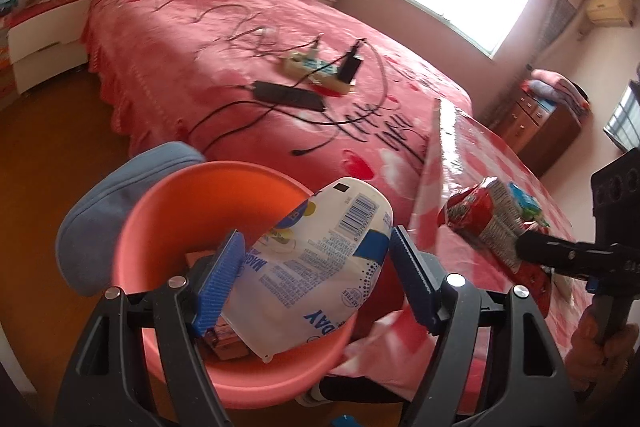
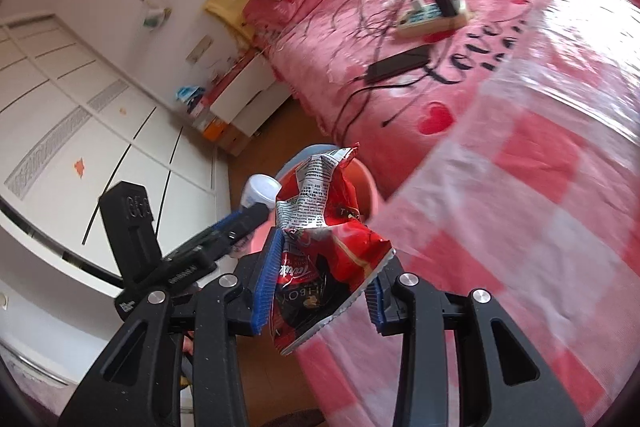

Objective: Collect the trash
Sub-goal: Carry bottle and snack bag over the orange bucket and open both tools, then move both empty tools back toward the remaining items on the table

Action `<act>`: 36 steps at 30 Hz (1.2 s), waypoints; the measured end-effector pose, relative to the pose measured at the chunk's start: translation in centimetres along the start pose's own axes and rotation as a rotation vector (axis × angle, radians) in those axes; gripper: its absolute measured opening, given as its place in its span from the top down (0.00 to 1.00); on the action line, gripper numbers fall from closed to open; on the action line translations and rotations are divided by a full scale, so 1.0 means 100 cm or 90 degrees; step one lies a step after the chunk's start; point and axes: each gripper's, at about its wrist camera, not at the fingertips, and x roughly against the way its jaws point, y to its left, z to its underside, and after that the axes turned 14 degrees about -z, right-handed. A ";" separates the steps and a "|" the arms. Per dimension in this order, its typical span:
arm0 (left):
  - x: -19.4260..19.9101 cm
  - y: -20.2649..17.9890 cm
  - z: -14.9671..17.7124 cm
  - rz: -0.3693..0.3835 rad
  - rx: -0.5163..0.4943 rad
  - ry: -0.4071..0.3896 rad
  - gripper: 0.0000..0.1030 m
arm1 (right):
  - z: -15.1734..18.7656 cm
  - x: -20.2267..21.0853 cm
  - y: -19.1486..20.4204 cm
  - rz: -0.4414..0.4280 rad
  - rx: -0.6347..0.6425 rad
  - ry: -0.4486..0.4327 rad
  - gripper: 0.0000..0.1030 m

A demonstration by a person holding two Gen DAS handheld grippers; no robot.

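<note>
Left gripper (image 1: 316, 279) clamped on a white snack bag (image 1: 316, 267), right over the pink bin (image 1: 132, 227). Right gripper (image 2: 320, 291) squeezing a crinkly red wrapper (image 2: 320, 247), close beside the bin but over the checked cloth (image 2: 520, 227). Easy to miss from there: letting go too soon could drop the red wrapper onto the cloth or floor. White bag big and floppy, could catch on the rim and hang out. Could bump grippers too, being so near.

Left wrist: I look down close over the pink bin (image 1: 132, 227), bed (image 1: 200, 75) beyond.
Right wrist: I face wardrobe (image 2: 80, 107) and bed.
Shared: bin, bed.
</note>
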 end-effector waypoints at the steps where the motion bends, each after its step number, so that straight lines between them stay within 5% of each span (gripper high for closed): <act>1: -0.002 0.004 0.001 -0.004 0.005 0.001 0.27 | -0.003 -0.006 0.002 -0.003 0.002 0.002 0.62; 6: -0.011 0.022 0.003 -0.030 0.027 0.007 0.27 | -0.017 -0.039 0.020 0.005 0.038 0.013 0.59; 8: -0.016 0.027 0.004 -0.050 0.033 0.017 0.27 | -0.020 -0.052 0.018 0.018 0.028 0.019 0.30; 9: -0.019 0.031 0.005 -0.063 0.035 0.022 0.27 | -0.019 -0.052 0.014 0.025 0.019 0.011 0.27; 16: -0.024 0.036 0.011 -0.121 0.011 0.023 0.22 | -0.002 -0.019 0.007 0.083 0.027 -0.034 0.22; 36: -0.003 -0.025 0.008 -0.054 -0.046 -0.001 0.20 | 0.043 0.061 0.001 0.212 0.079 -0.148 0.14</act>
